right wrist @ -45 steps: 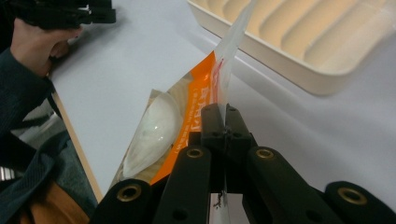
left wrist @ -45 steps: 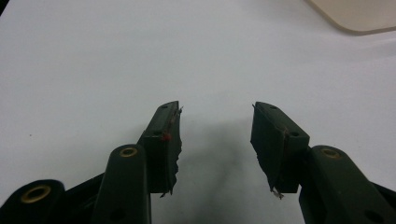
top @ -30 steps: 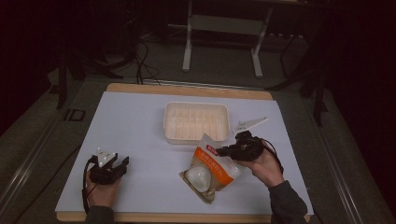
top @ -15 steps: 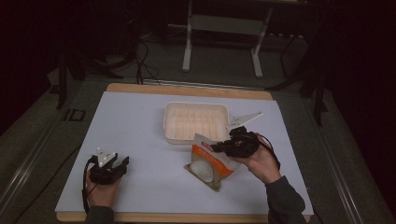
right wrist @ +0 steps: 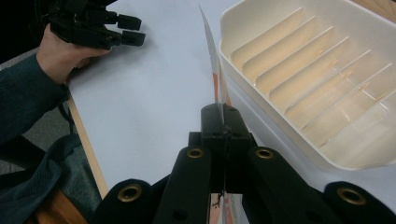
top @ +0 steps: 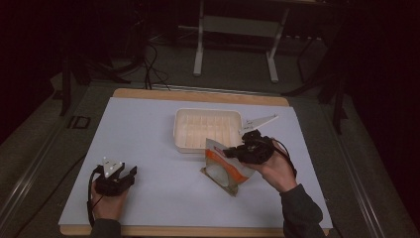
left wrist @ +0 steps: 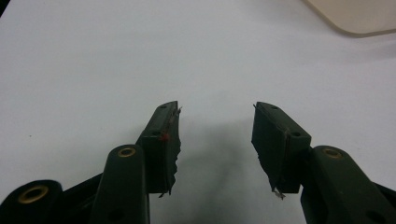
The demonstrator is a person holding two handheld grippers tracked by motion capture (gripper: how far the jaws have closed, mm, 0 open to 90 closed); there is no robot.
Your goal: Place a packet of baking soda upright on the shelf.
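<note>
An orange-and-white packet (top: 225,168) stands tilted on the white table cover, its lower corner touching the table. My right gripper (top: 233,152) is shut on the packet's upper edge; in the right gripper view the thin packet edge (right wrist: 214,70) runs up from between my pressed jaws (right wrist: 223,119). A cream ridged tray (top: 207,130) sits just behind the packet, and the tray (right wrist: 299,79) lies right beside the jaws. My left gripper (top: 125,173) rests at the front left, open, with bare table between its fingers (left wrist: 164,135).
The white cover (top: 148,129) spreads over a wooden table whose edge (top: 198,230) runs along the front. A metal stand (top: 235,29) and cables lie on the dark floor beyond. A person's hand and the left gripper (right wrist: 93,25) appear far off in the right gripper view.
My right gripper has lifted the packet from lying nearly flat to standing tilted, and shifted it slightly toward the tray. The left gripper has stayed put.
</note>
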